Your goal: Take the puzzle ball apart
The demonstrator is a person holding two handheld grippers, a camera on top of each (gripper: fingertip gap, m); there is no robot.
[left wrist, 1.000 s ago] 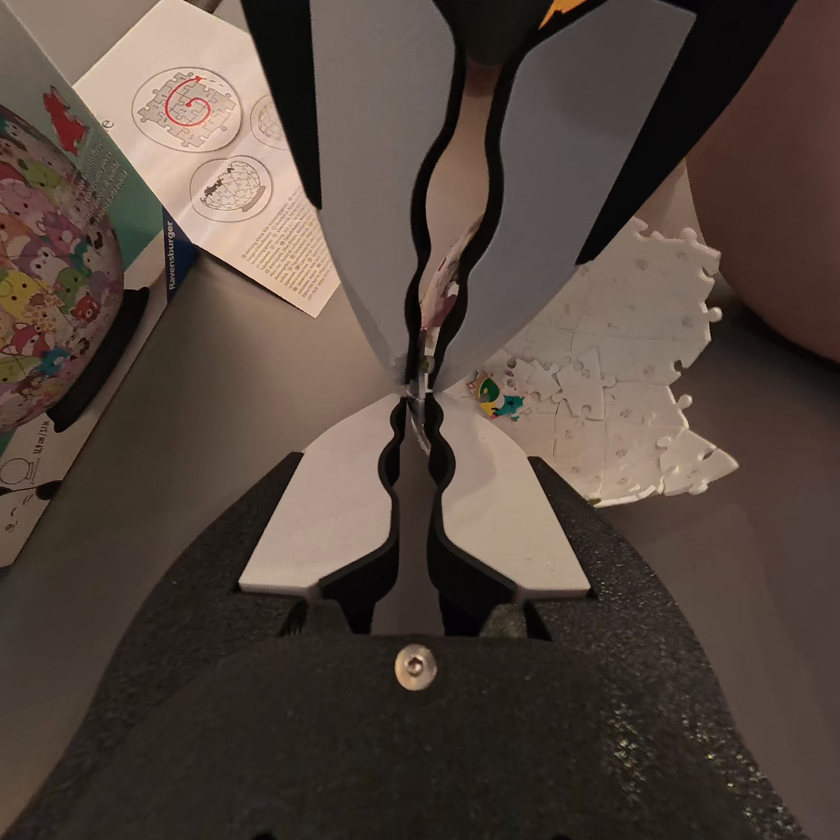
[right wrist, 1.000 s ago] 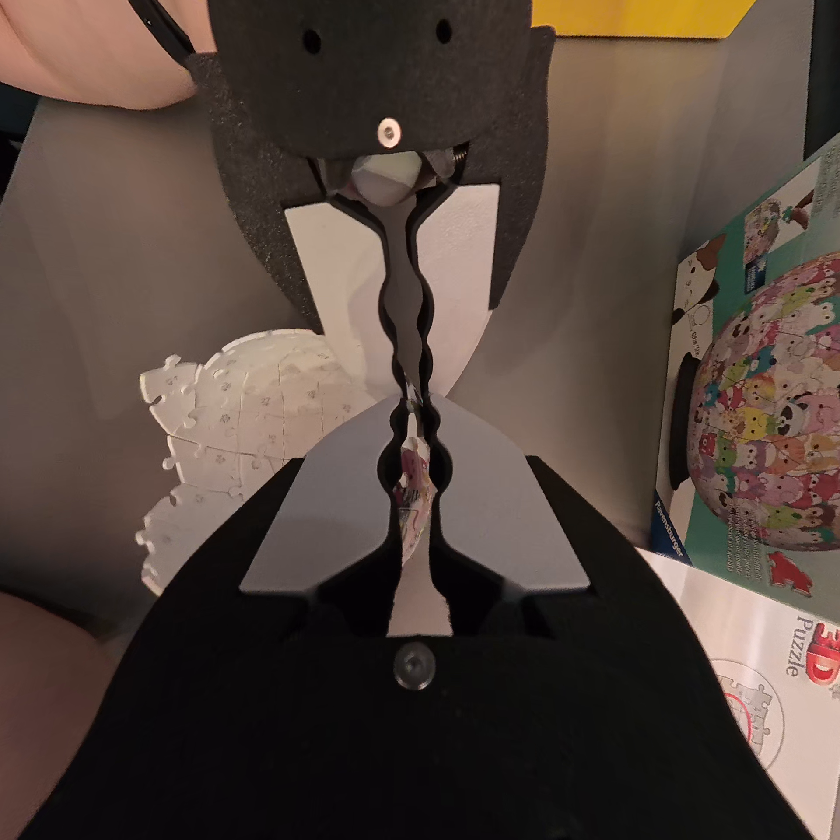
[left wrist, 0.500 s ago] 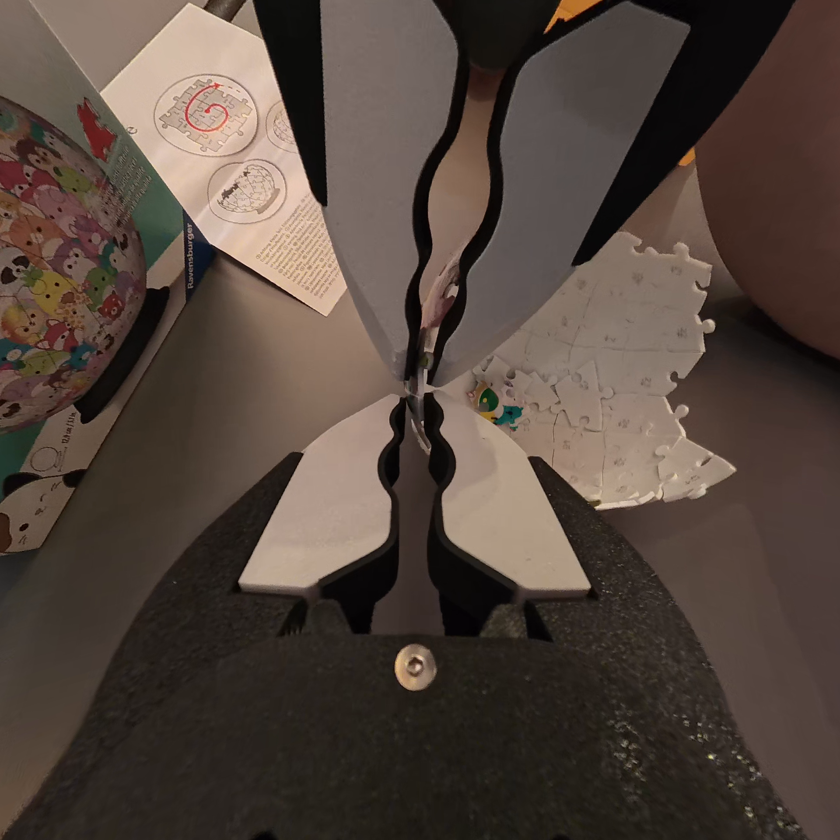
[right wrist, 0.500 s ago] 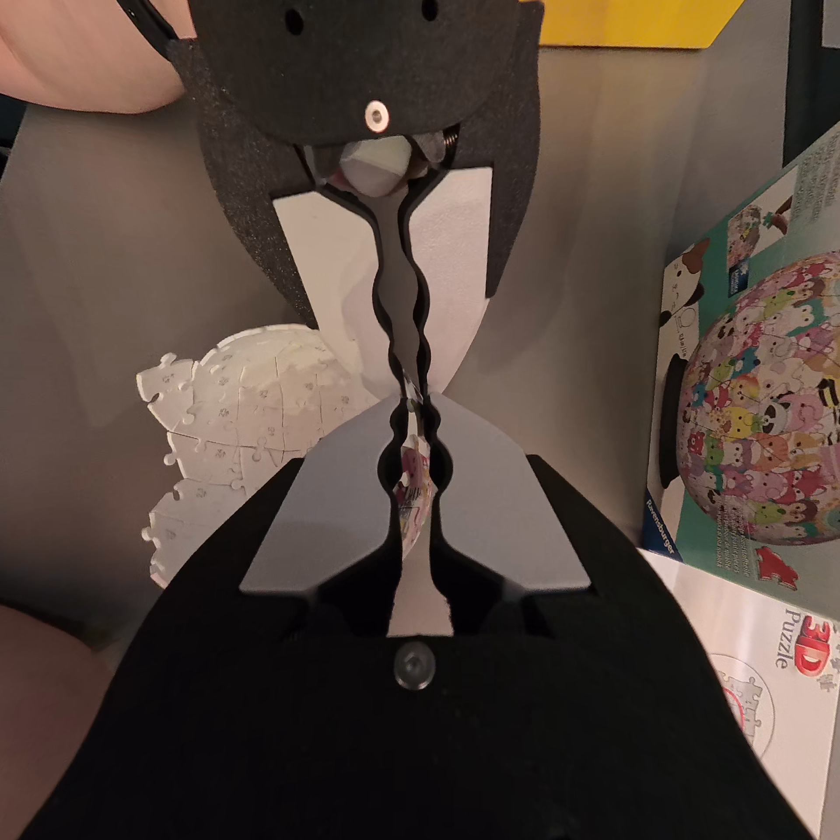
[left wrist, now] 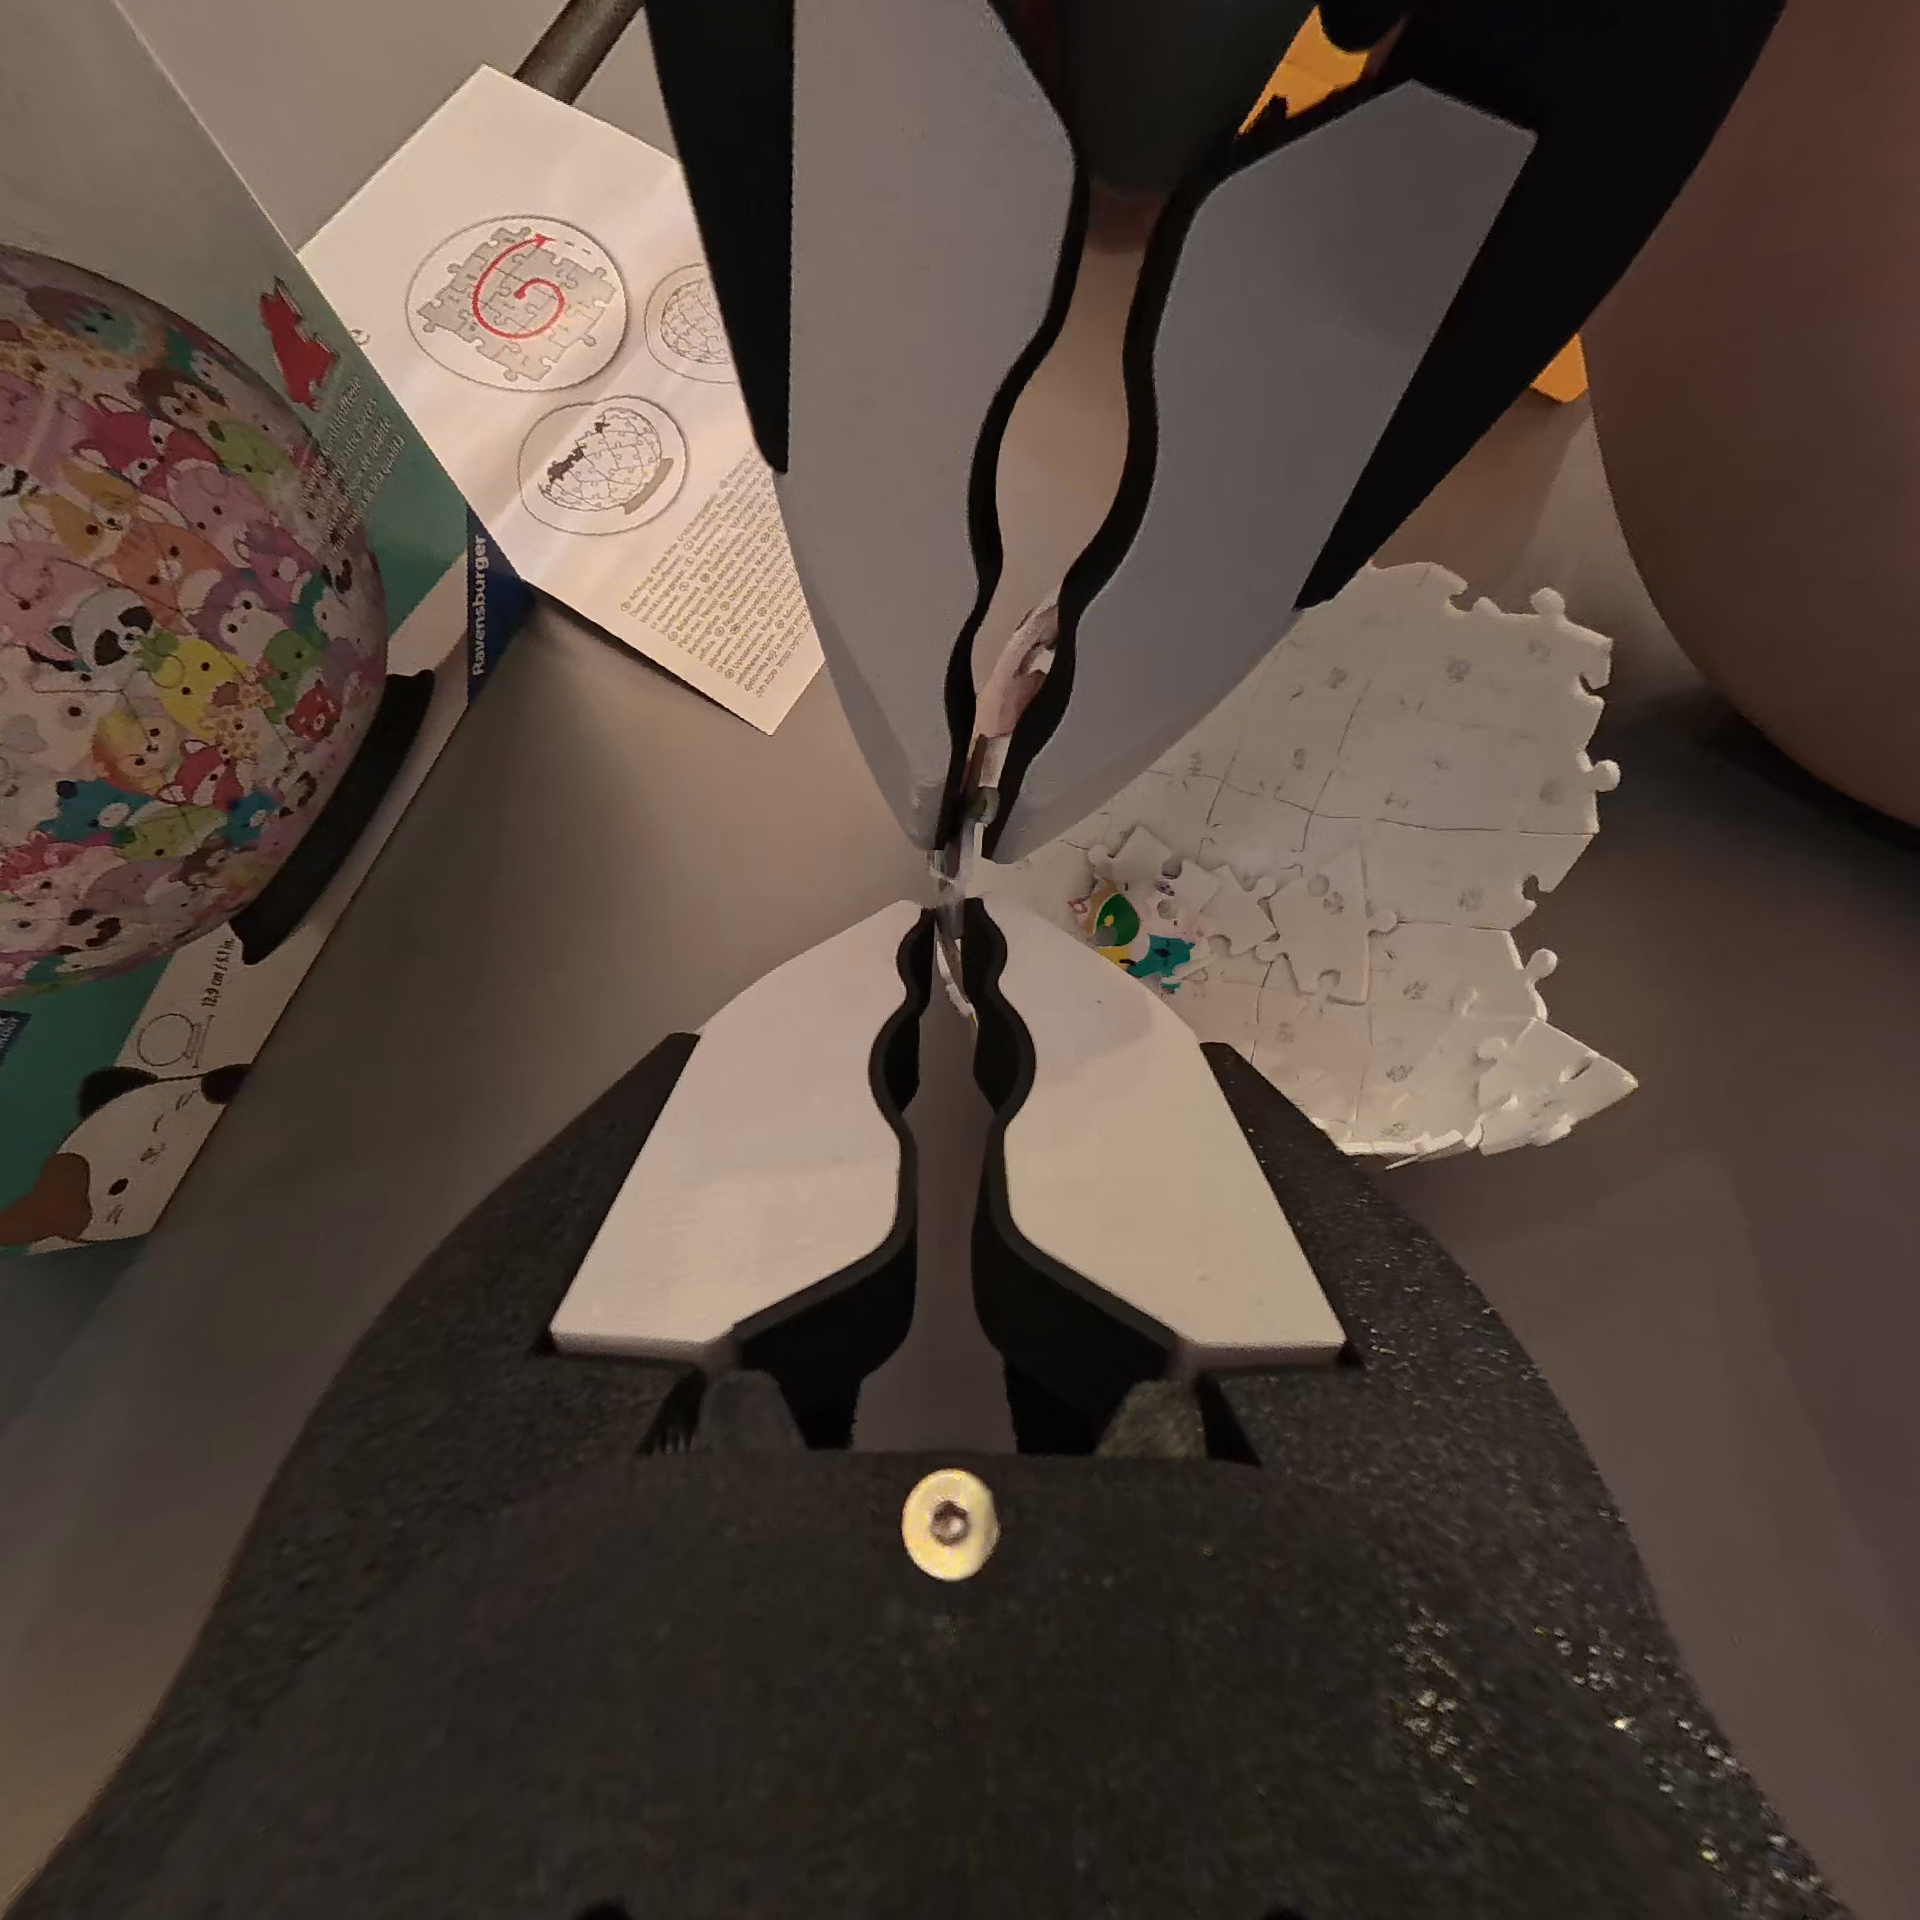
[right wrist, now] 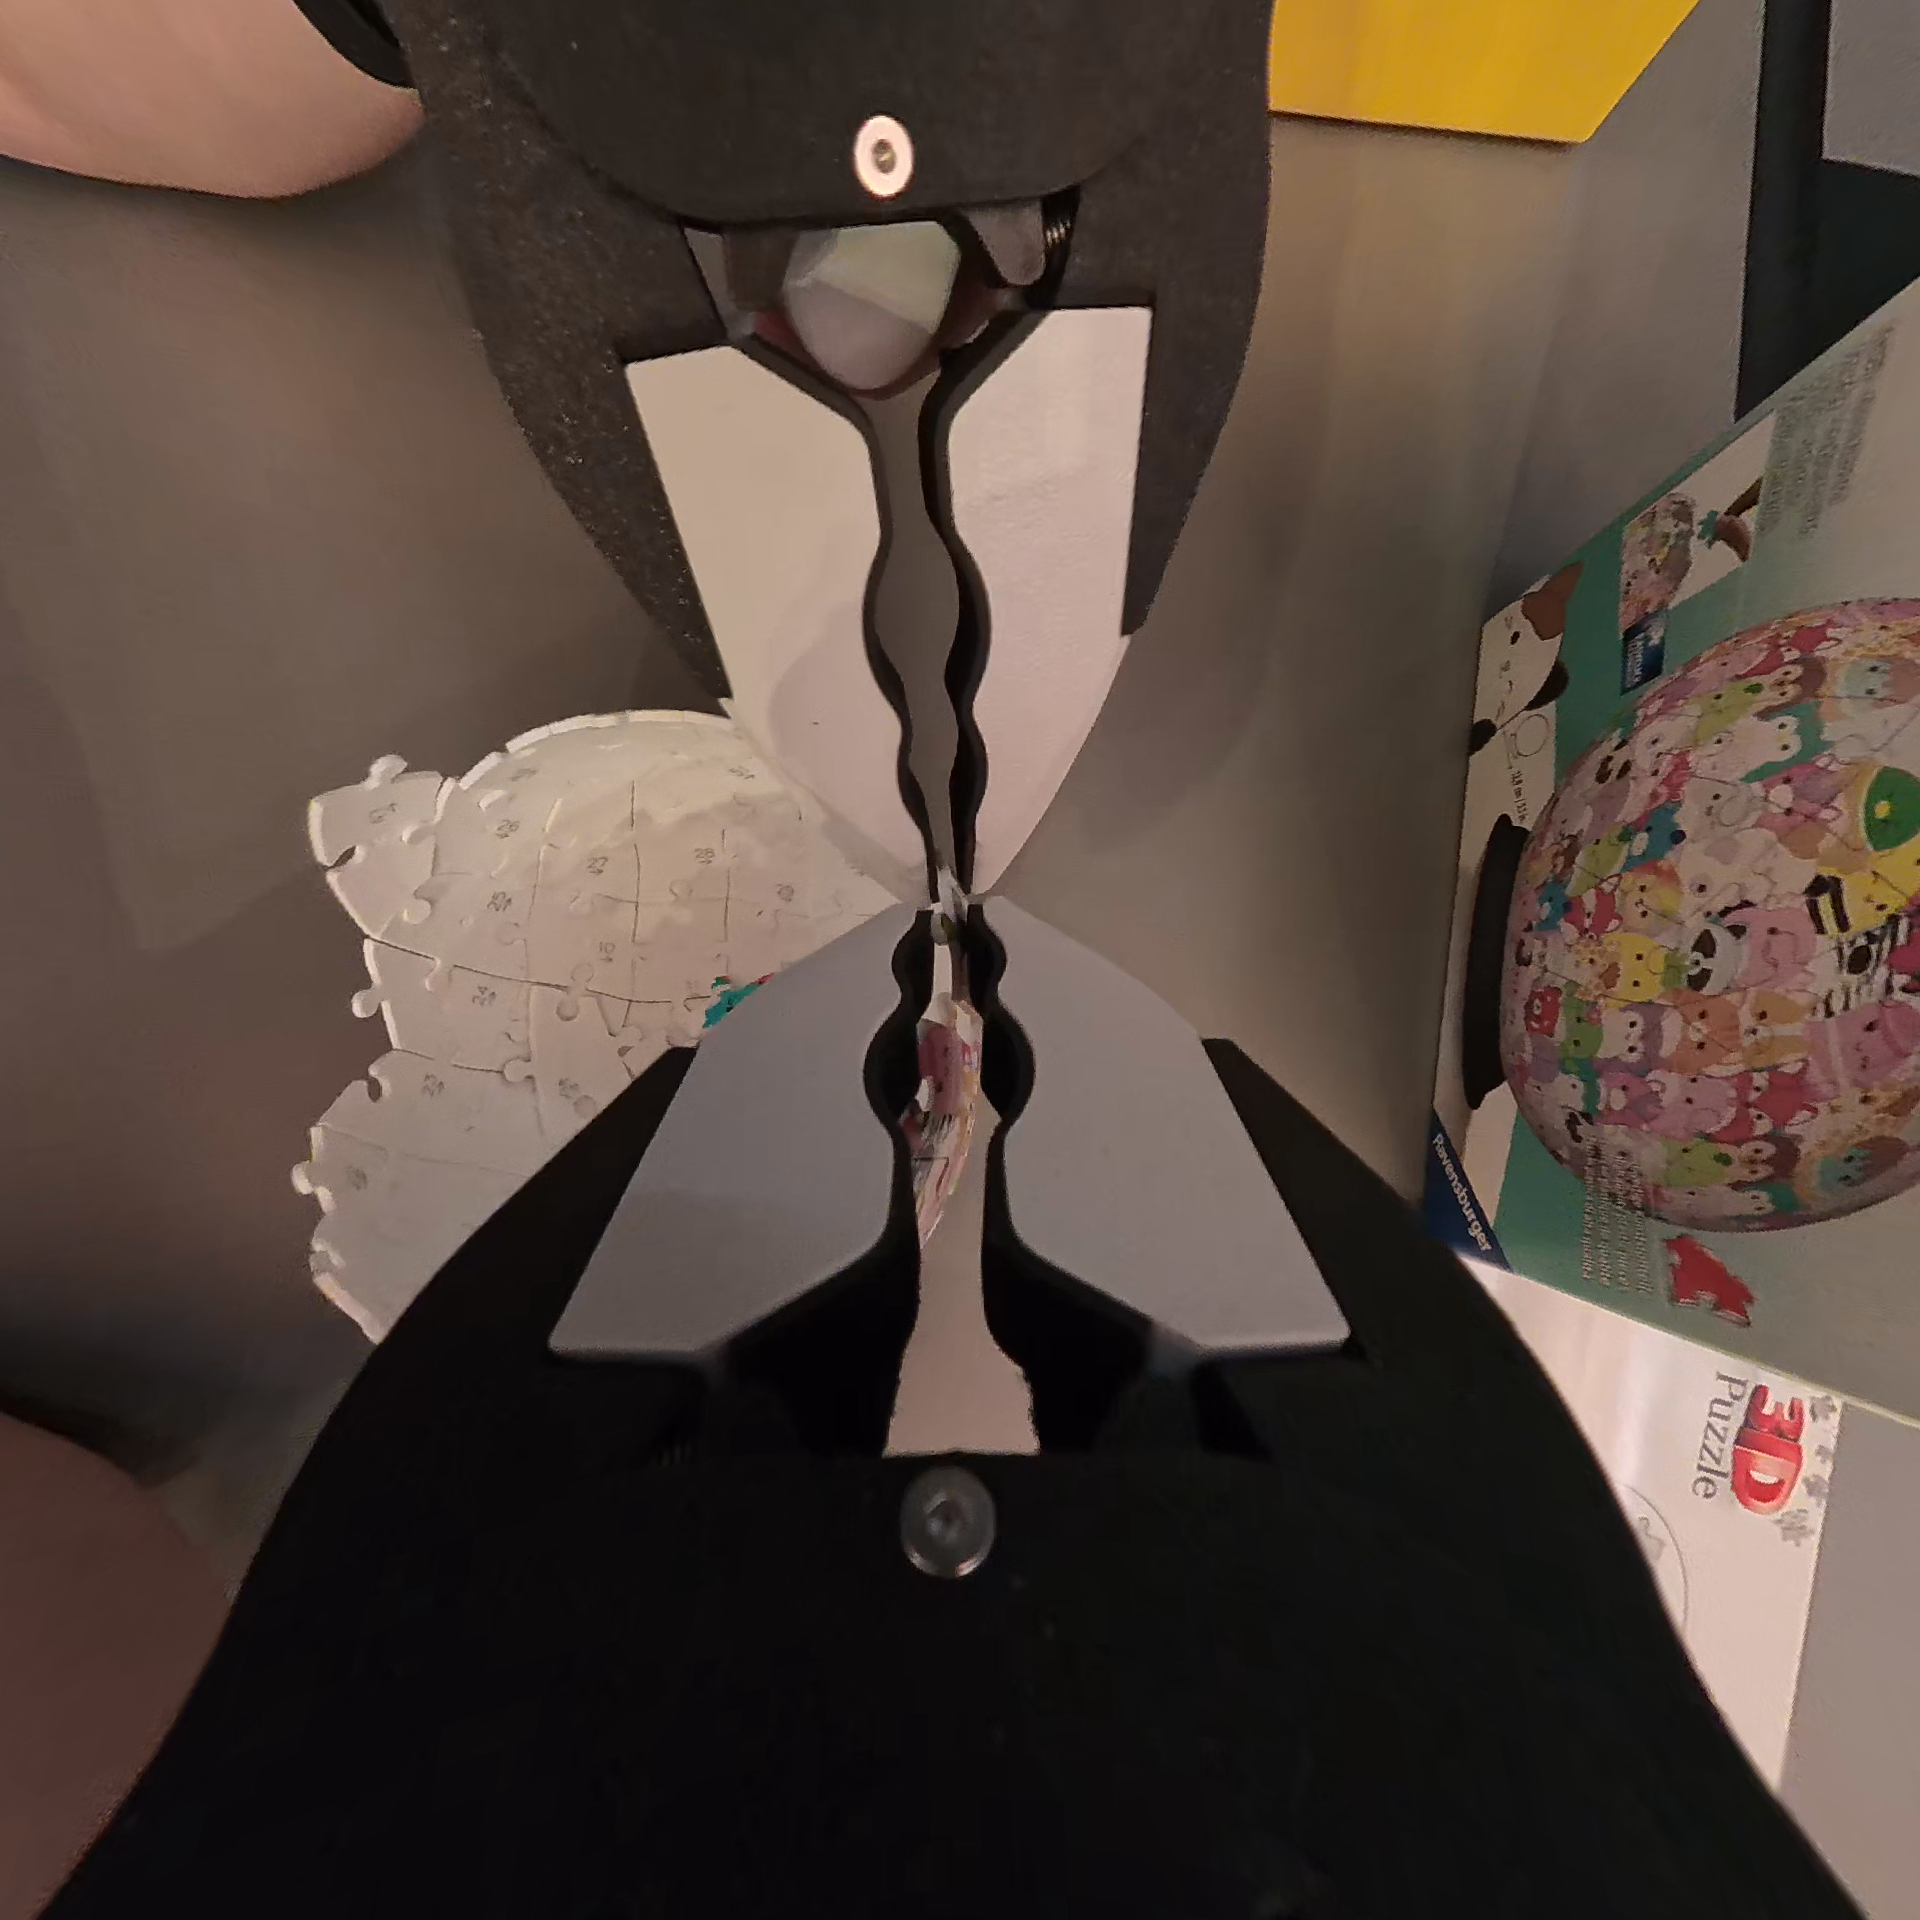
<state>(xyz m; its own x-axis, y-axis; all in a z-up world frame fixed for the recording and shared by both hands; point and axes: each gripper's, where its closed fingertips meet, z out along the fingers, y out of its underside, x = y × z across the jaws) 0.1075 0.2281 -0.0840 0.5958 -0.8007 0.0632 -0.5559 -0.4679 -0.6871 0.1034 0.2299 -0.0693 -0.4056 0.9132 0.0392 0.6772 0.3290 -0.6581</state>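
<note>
My left gripper (left wrist: 943, 916) and my right gripper (right wrist: 945, 923) meet tip to tip above the grey table. Both are shut on the same small strip of joined puzzle pieces, seen edge-on. Its coloured face shows between the right gripper's jaws (right wrist: 940, 1081) and in the left wrist view (left wrist: 1013, 665). The right gripper (left wrist: 961, 847) comes in from the top of the left wrist view, and the left gripper (right wrist: 951, 878) from the top of the right wrist view. The rest of the puzzle ball (left wrist: 1403, 883) lies on the table as an open shell, white inner side up; it also shows in the right wrist view (right wrist: 540, 935).
The puzzle's box (left wrist: 187, 675) lies flat on the table, also seen in the right wrist view (right wrist: 1714, 987). A white instruction sheet (left wrist: 582, 395) lies beside it. A few loose pieces (left wrist: 1132, 935) sit in the shell. A yellow object (right wrist: 1455, 62) lies at the far edge. A person's arm (left wrist: 1766, 520) is close. Left and right tips are no more than a few centimetres apart. Left tips and right tips are each some 35 centimetres from the yellow object (right wrist: 1455, 62).
Both grippers stay shut on the strip, tip to tip. They have shifted together a little, so the box and sheet sit nearer the centre of both views.
</note>
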